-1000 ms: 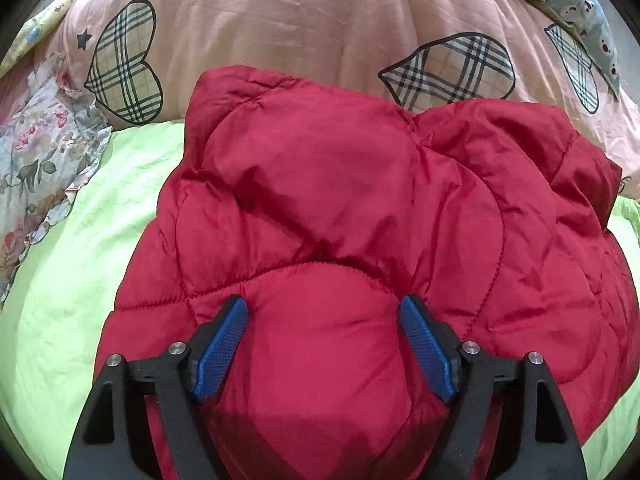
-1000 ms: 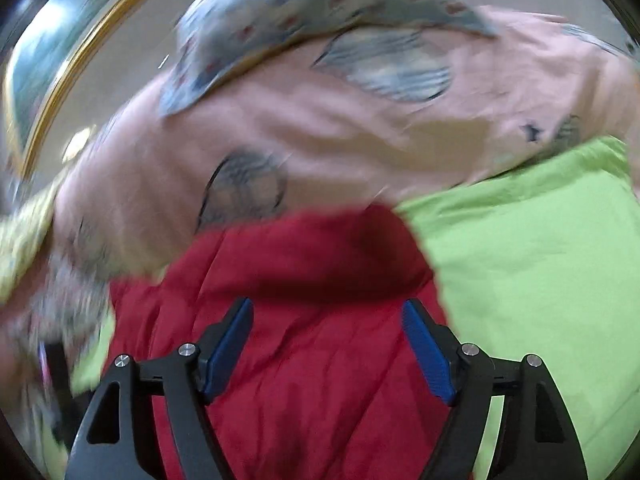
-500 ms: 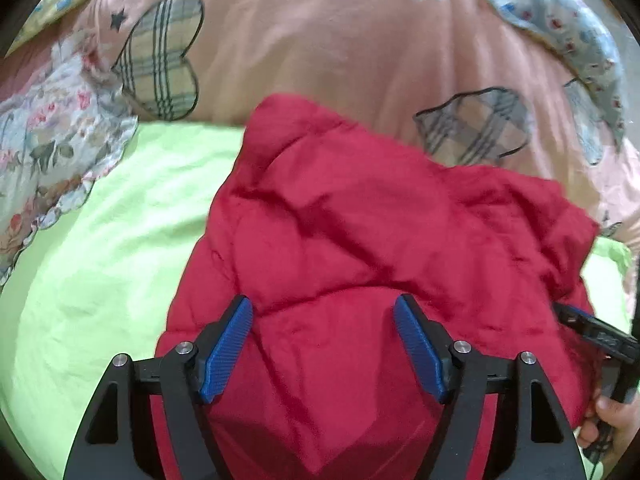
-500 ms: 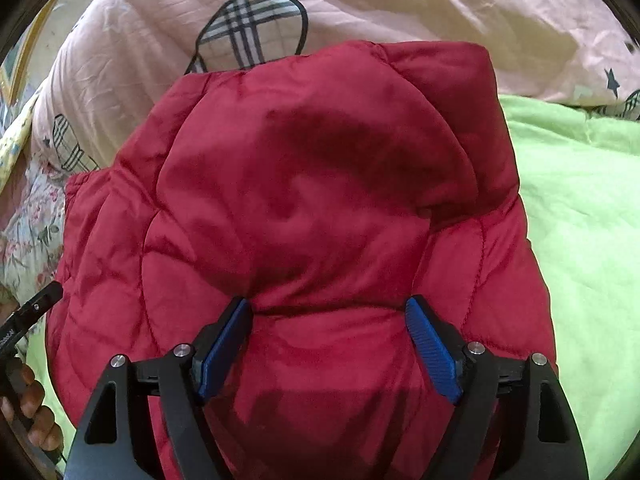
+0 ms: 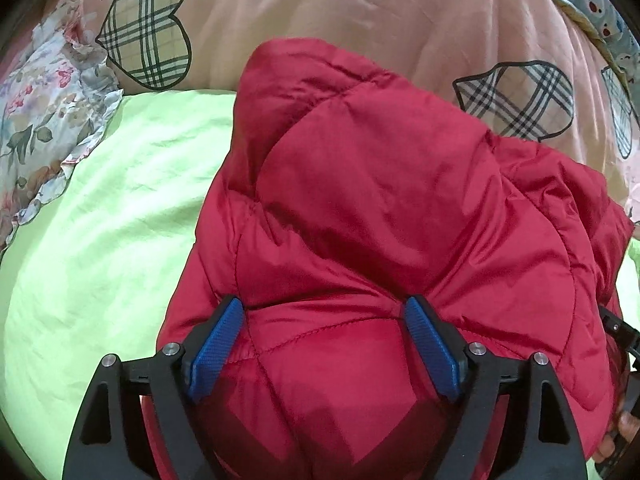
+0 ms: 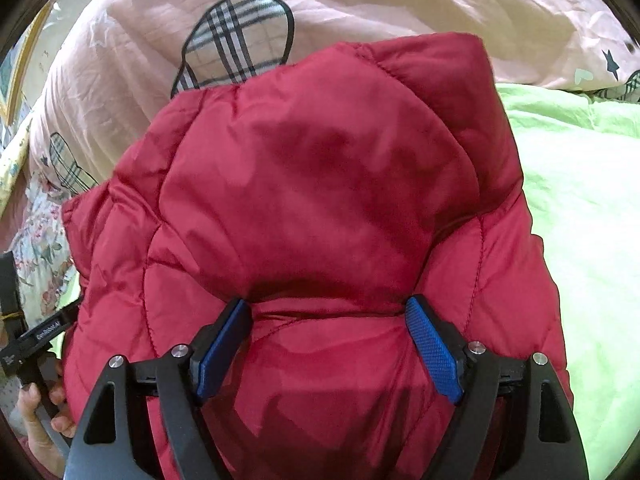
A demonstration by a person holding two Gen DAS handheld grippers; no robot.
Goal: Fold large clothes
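A red quilted puffer jacket lies bunched and folded on a lime-green bedsheet; it also fills the right wrist view. My left gripper is open, its blue pads pressed down on the jacket's near left part with padding bulging between them. My right gripper is open too, pressing on the jacket's near right part. The left tool and the hand holding it show at the right wrist view's left edge.
A pink duvet with plaid hearts lies piled just behind the jacket. A floral frilled pillow sits at the left. The green sheet stretches right of the jacket. A framed picture edge shows far left.
Both grippers have come down onto the jacket and now press into it. The right gripper swung from the duvet to above the jacket. The left view shifted slightly left.
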